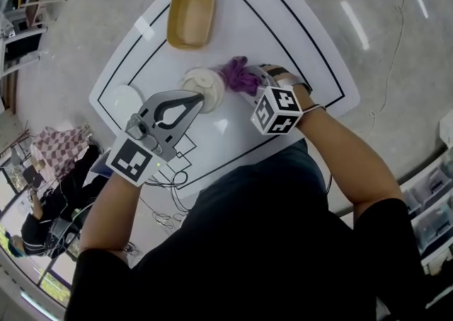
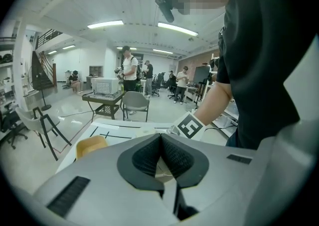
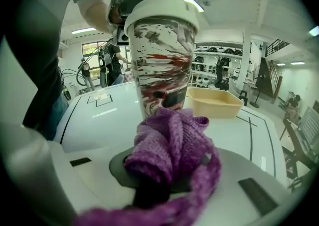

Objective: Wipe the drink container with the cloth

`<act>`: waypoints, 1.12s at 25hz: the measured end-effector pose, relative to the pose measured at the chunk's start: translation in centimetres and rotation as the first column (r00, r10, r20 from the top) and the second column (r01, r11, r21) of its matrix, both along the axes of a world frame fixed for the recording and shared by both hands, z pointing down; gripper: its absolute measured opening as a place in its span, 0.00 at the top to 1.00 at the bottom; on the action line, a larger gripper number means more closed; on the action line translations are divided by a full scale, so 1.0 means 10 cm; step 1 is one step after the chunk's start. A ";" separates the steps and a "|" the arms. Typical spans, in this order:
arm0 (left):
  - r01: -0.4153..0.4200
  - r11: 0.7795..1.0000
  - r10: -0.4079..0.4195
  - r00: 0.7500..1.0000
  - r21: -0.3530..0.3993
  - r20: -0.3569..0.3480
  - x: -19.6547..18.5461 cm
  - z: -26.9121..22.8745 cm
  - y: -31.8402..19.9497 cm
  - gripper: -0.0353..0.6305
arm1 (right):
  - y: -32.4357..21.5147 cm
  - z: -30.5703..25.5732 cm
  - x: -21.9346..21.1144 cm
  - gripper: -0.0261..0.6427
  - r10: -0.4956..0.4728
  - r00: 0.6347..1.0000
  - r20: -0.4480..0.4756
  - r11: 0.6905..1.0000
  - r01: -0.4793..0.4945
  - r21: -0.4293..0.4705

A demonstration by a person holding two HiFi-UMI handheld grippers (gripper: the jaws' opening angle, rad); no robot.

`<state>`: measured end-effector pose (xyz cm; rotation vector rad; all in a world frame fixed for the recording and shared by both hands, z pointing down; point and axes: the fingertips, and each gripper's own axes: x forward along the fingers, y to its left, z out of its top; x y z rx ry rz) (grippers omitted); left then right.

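Note:
The drink container [image 3: 162, 56] is a tall cup with a red, black and grey pattern and a white lid, standing upright on the white table [image 1: 283, 22]. In the head view I see its lid [image 1: 204, 85] from above. My right gripper [image 3: 159, 170] is shut on a bunched purple knitted cloth [image 3: 169, 145], which sits right against the cup's lower side. In the head view the cloth [image 1: 239, 76] lies to the right of the lid. My left gripper [image 1: 199, 99] is shut with nothing between its jaws. Its tips sit at the lid's near edge; contact cannot be told. The same shut jaws [image 2: 160, 140] fill the left gripper view.
An empty yellow tray [image 1: 190, 17] stands at the far side of the table, behind the cup. A white round disc [image 1: 126, 98] lies at the table's left edge. Black lines mark the tabletop. People, chairs and benches stand farther off in the room.

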<state>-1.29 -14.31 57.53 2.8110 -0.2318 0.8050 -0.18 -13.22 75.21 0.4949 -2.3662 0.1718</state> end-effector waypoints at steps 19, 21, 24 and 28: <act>-0.066 0.997 0.065 0.998 0.046 0.006 -0.06 0.00 -0.01 0.91 | -0.56 -0.98 0.33 0.83 0.043 0.868 0.494 0.914 0.165 -0.370; -0.062 0.997 0.062 0.998 0.041 0.007 -0.06 0.01 -0.01 0.91 | -0.75 -1.18 0.32 0.83 0.084 0.807 0.585 0.883 0.211 -0.418; -0.056 0.998 0.056 0.998 0.033 0.010 -0.06 0.02 -0.02 0.91 | -0.93 -1.37 0.25 0.83 0.134 0.724 0.677 0.834 0.286 -0.472; -0.057 0.998 0.057 0.998 0.026 0.008 -0.07 0.00 -0.02 0.91 | -0.91 -1.35 0.08 0.84 0.158 0.695 0.701 0.759 0.369 -0.537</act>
